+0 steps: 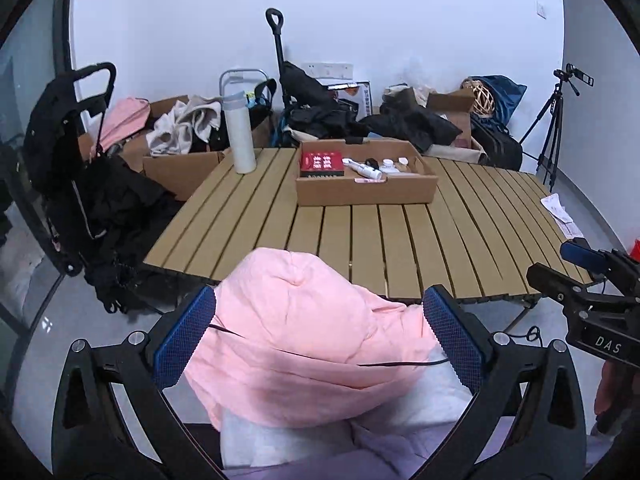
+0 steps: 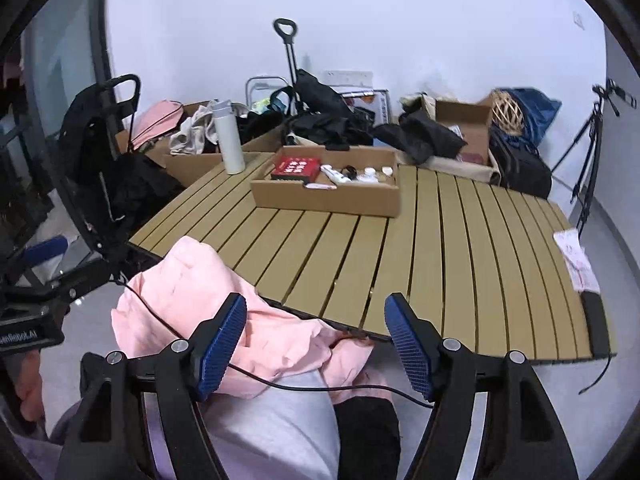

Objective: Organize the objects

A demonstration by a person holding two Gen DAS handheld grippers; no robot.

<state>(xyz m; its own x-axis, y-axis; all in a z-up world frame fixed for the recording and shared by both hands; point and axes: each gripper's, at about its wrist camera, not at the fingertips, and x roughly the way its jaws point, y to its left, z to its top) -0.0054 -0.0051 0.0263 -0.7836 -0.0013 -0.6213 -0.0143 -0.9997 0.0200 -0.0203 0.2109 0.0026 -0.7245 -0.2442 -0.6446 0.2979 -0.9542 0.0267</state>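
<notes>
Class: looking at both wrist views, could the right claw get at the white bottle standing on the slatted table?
Probably yes: the right claw is open and empty, bare slats lie ahead, and the white bottle stands clear left of the cardboard box.

A garment [image 1: 304,320] lay over the near edge of the counter [image 1: 400,240], between the fingers of the left claw [image 1: 320,340]. Farther back on the counter stood a cardboard box [image 1: 364,190] with small items in it. Left of the box stood a bottle [image 1: 239,136]. Behind the counter, bags and cartons were on the floor.
</notes>
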